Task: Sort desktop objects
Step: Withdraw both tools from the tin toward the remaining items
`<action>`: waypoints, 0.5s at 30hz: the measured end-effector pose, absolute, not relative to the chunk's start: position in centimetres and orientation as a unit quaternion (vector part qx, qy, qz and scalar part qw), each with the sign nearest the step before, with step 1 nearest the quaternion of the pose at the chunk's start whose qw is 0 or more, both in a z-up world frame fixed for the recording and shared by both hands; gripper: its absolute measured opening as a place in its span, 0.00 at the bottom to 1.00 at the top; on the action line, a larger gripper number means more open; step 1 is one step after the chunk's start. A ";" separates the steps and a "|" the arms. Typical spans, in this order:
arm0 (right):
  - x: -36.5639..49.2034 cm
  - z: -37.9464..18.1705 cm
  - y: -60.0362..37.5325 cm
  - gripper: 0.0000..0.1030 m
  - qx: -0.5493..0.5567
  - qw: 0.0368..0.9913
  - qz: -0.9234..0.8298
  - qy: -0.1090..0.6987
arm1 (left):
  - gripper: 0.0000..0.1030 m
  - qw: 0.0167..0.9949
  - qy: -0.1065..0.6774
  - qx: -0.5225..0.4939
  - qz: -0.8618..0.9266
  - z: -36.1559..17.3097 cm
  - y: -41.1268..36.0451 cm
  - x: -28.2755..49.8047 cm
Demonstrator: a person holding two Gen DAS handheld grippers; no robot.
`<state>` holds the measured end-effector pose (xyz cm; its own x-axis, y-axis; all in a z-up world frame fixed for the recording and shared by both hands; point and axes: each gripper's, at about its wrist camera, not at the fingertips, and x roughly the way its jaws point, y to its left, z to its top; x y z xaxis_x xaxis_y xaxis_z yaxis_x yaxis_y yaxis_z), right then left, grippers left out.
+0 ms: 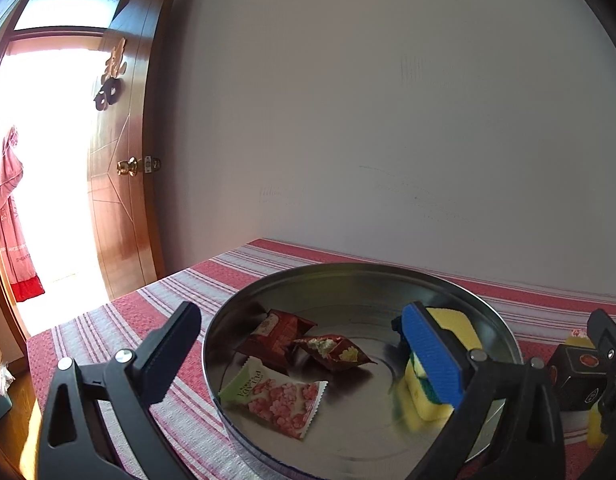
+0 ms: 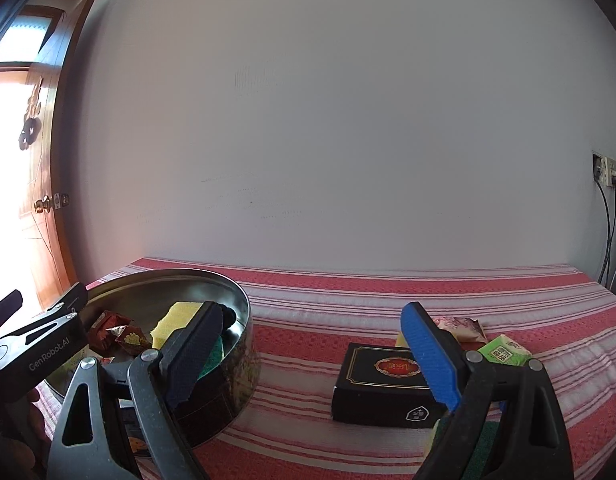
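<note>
A round metal tin [image 1: 499, 320] [image 2: 244, 320] stands on the striped cloth. In it lie a green-and-pink snack packet [image 1: 276, 396], two dark red packets [image 1: 304, 340] and a yellow-and-green sponge [image 1: 423, 392] [image 2: 176, 318]. My left gripper [image 1: 304, 354] is open over the tin, empty; the sponge lies just under its right finger. My right gripper [image 2: 319, 356] is open and empty over the cloth, between the tin and a black box [image 2: 379, 384] [image 1: 575, 376]. My left gripper shows in the right wrist view at the tin's left [image 2: 40, 336].
Behind the black box lie a pink packet [image 2: 459, 326], a green tissue pack [image 2: 503, 350] and a yellow sponge edge [image 2: 399, 338]. Another green sponge [image 2: 483, 444] lies under my right finger. A wall backs the table [image 2: 387, 292]; a wooden door [image 1: 120, 184] stands left.
</note>
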<state>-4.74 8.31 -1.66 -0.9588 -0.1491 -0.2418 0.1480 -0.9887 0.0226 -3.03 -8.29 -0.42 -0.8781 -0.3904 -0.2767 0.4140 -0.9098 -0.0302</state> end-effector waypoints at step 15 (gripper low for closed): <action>-3.5 -1.6 14.3 0.90 0.114 0.025 -0.993 0.009 | 0.99 0.141 0.026 0.139 -0.980 -0.3 -3.8 -2.0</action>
<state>-3.46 14.31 -1.64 -0.9726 -0.0473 -0.2277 0.0513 -0.9986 -0.0115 -1.97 -3.79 -0.31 -0.9218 -0.2686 -0.2797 0.2832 -0.9590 -0.0123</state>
